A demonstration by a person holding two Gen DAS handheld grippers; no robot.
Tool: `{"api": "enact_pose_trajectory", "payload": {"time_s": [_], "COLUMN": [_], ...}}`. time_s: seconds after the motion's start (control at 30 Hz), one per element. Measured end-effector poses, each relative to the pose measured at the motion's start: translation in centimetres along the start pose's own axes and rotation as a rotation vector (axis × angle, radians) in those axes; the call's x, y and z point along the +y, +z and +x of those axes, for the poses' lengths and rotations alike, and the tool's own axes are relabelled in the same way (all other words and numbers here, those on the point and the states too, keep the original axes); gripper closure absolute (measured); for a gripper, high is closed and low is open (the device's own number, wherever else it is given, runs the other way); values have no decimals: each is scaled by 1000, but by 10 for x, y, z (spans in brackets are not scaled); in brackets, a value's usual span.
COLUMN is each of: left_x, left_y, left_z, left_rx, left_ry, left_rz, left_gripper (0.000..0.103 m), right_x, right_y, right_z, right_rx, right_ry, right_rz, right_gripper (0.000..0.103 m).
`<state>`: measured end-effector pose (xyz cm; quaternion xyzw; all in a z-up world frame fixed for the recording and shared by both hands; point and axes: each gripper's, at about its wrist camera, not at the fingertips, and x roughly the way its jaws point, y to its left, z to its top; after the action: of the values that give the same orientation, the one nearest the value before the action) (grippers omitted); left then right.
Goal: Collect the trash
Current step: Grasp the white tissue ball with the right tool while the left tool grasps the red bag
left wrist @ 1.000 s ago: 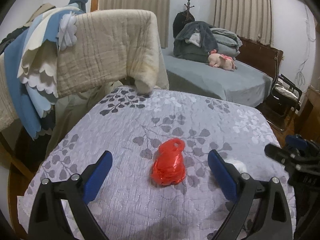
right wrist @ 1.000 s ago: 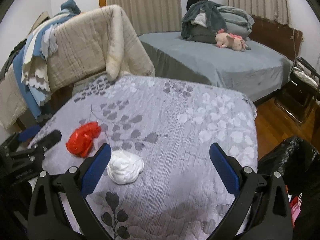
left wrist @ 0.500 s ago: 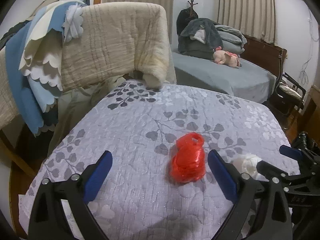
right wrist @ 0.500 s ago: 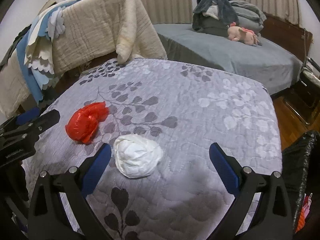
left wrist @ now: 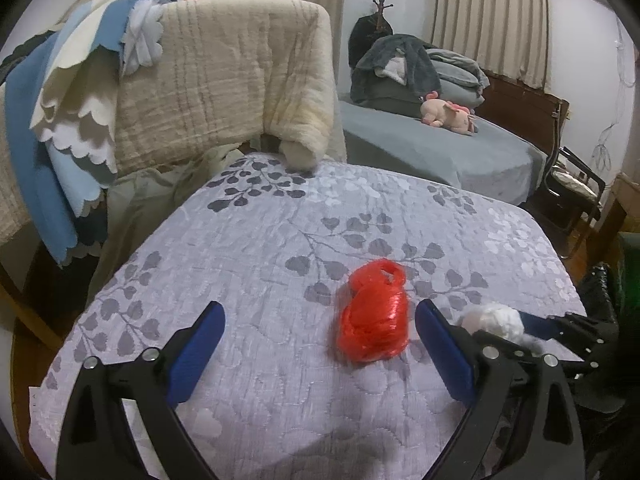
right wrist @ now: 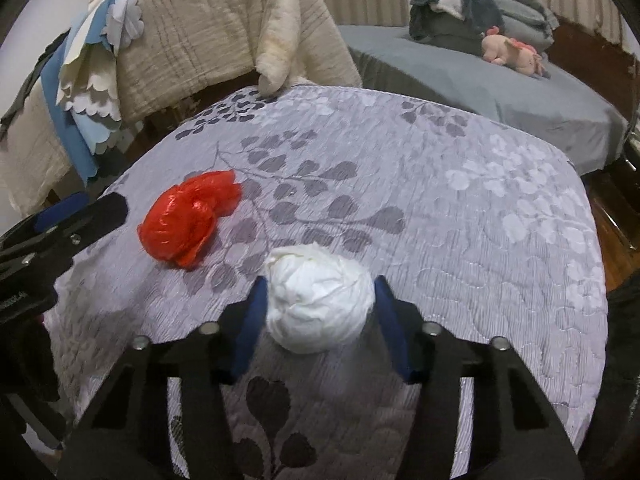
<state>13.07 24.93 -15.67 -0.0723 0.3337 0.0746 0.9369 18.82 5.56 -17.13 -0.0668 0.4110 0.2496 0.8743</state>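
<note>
The right gripper (right wrist: 318,308) has its two blue jaws pressed against either side of the white crumpled wad (right wrist: 318,298), which sits on the quilted table cover (right wrist: 460,216) close to the near edge. The left gripper (left wrist: 320,344) is spread wide, and the red plastic bag (left wrist: 374,314) lies on the cover between its jaws, nearer the right-hand one and touching neither. There are two pieces of trash in all, one white and one red, lying near each other toward the near left part of the cover. Half a second ago the right jaws stood wide apart with the wad just beside the left one; now they have closed in on it, and the left gripper has shifted so the bag sits closer to its right jaw. Beyond the far edge hang a beige blanket (left wrist: 224,80) and blue scalloped cloths (left wrist: 52,128); a grey bed (right wrist: 500,88) with one pink plush toy (right wrist: 512,50) stands behind. A black bag (left wrist: 600,292) shows off the right edge.
</note>
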Motion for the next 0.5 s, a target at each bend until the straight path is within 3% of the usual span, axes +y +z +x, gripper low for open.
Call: {"api": "enact_pose_trajectory", "payload": {"time_s": [0.3,0.5], "left_x": [-20,-27], "left_y": [2,4], "left_z": [16,39], "left_rx": [23,71], "left_ry": [-31,-42], "left_rz": [32,47], "left_gripper": [10,23], "right_x": [-23,-36], "right_y": [9,11], "right_z": [-13,-18], "right_rx": [-43,-53], "right_ry": [-39,-62], "right_rz": [35,43], "right_gripper": [61,61]}}
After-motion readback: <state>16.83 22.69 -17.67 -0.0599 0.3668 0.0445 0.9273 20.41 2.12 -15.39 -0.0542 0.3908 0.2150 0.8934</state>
